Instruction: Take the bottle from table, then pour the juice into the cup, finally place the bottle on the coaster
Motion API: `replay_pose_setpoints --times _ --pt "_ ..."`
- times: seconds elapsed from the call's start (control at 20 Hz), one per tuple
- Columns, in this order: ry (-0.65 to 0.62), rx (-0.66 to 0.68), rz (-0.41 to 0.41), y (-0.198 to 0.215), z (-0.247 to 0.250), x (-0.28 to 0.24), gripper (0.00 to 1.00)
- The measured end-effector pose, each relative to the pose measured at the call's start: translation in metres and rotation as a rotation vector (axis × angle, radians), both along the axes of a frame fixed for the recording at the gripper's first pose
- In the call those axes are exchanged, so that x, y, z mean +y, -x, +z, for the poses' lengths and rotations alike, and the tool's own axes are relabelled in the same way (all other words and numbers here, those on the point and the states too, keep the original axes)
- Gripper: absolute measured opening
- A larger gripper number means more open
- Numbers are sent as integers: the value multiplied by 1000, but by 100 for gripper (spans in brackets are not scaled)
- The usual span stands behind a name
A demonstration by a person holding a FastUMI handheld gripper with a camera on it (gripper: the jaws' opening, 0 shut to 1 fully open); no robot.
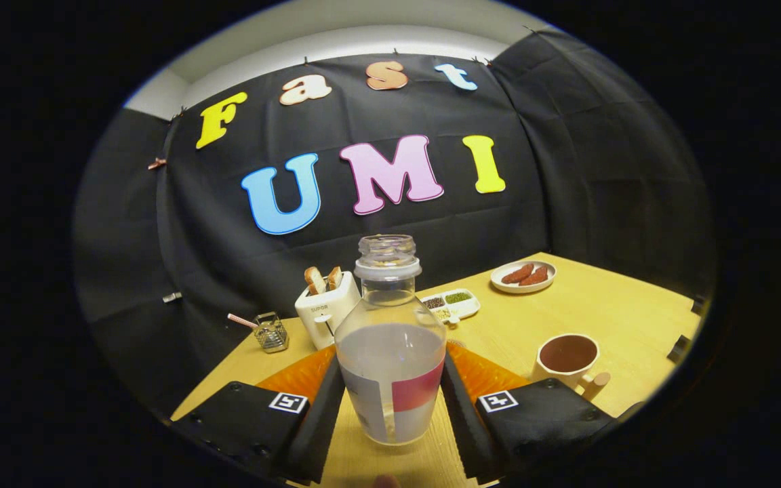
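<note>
A clear bottle (390, 352) with no cap, about half full of pale cloudy juice and wearing a pink and white label, sits upright between my fingers. My gripper (392, 366) is shut on it, one finger (326, 407) pressed against each side of its body. Whether its base rests on the table I cannot tell. An orange coaster (299, 376) lies flat just beyond the fingers, behind the bottle and showing on both sides of it. The white cup (567, 357), dark inside and with a wooden handle, stands on the table to the right, just ahead of the right finger.
On the wooden table (621, 305) beyond the bottle are a white toaster (326, 308) holding bread slices, a small divided dish (451, 303) and a plate of sausages (523, 276) at the far right. A little glass holder (270, 332) stands left of the toaster.
</note>
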State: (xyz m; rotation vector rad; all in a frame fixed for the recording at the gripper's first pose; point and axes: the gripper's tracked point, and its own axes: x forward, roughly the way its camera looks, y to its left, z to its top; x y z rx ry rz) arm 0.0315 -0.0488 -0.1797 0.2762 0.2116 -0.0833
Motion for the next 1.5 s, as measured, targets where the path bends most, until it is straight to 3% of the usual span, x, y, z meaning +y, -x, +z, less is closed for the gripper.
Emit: replay_pose_setpoints --times 0.35,0.8,1.1,1.5 --pt "-333 97 -29 -3 -19 -21 76" --pt "-839 50 -155 -18 -17 -66 76" --pt "-1020 48 -209 -19 -25 -79 75" --pt "-1140 57 -226 -21 -30 -72 75"
